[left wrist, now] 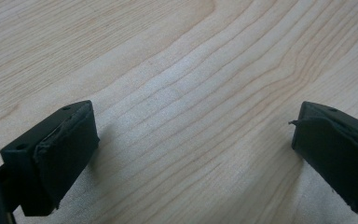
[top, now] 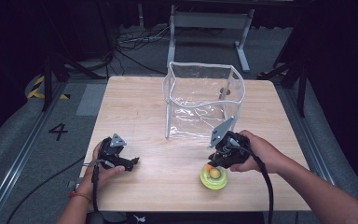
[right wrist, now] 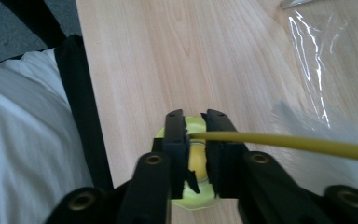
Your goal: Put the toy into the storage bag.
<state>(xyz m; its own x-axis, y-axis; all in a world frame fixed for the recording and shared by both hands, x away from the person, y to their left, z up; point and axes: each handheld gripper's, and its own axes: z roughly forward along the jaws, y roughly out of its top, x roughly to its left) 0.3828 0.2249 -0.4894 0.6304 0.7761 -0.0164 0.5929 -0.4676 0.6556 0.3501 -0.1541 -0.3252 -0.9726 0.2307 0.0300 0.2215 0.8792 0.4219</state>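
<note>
Yellow cup point(top: 214, 178) near table's front edge point(top: 191, 209)

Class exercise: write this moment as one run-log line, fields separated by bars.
right gripper: shut on yellow-green toy | left gripper: open, over bare table | clear bag: upright, behind the toy

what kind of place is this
Probably a lab or studio set up for recording handling tasks. A light wooden table stands on grey carpet among black curtains, with black cables trailing on the floor, a number 4 floor marking, and yellow-black hazard tape.
</note>
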